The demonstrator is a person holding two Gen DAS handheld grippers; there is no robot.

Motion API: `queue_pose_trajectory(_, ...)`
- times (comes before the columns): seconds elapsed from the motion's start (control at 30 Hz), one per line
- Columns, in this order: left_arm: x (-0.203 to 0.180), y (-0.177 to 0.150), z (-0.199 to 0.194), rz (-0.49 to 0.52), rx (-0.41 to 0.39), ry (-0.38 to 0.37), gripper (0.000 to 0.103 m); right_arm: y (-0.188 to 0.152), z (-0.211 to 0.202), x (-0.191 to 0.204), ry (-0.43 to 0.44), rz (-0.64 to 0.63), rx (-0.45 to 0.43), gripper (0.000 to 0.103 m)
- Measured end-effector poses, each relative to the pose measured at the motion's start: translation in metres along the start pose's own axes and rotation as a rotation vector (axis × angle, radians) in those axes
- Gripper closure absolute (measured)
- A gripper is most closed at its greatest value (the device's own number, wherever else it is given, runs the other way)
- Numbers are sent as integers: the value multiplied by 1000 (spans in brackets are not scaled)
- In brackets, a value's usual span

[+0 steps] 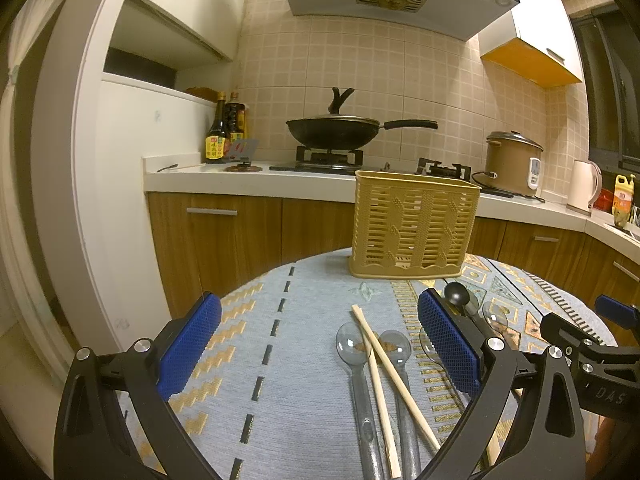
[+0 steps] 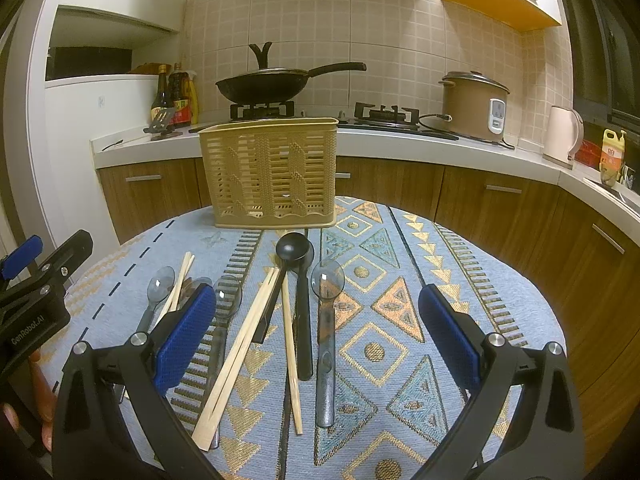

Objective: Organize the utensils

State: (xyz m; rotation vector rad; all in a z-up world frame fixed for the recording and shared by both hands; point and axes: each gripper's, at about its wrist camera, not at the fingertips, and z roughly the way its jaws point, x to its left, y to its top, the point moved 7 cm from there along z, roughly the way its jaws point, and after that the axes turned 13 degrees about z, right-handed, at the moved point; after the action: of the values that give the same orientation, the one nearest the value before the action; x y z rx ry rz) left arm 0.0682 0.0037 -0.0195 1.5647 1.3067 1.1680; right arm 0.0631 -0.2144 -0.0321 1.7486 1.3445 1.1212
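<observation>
A tan slotted utensil basket point(image 1: 414, 226) point(image 2: 270, 172) stands upright at the far side of the round table, and nothing shows inside it. Before it lie clear grey plastic spoons point(image 1: 354, 350) point(image 2: 327, 280), wooden chopsticks point(image 1: 394, 372) point(image 2: 240, 354) and a black ladle-shaped spoon point(image 2: 294, 250) point(image 1: 457, 294). My left gripper point(image 1: 320, 344) is open over the cloth, left of two spoons crossed by chopsticks. My right gripper point(image 2: 316, 332) is open, low over the main scatter of chopsticks and spoons. Nothing is held. The left gripper's body point(image 2: 36, 300) shows at the right view's left edge.
A patterned blue and gold cloth point(image 2: 400, 320) covers the table. Behind runs a kitchen counter point(image 1: 240, 182) with a wok point(image 1: 334, 132) on the stove, sauce bottles point(image 1: 218, 132), a rice cooker point(image 2: 474, 106) and a kettle point(image 2: 564, 136). Wooden cabinets stand below.
</observation>
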Motion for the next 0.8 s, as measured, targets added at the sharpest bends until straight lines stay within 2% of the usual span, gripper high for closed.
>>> queue_pose_trajectory(0.27,0,0,1,-5,2,-3,7,-3,1,-1,2,11,-2,6)
queue_pose_trajectory(0.33,3,1,3,-12,6,-8,7,-3,1,-2,-23,16,-15,6)
queue_pose_trajectory(0.43,2,-7,12,-38,43,-65,7,-3,-1,-1,-47,3,-33,6)
queue_pose_trajectory(0.5,3,-14,20,-63,91,-123,8,-3,0,0,-60,-15,-28,6)
queue_pose_trajectory(0.6,6,-27,31,-108,184,-217,9,-5,8,0,-63,-19,34,6)
queue_pose_trajectory(0.73,16,-43,46,-105,328,-267,28,-8,16,-2,-33,-2,112,7)
queue_pose_trajectory(0.8,15,-49,53,-91,399,-314,30,-9,19,-3,-27,-2,146,14)
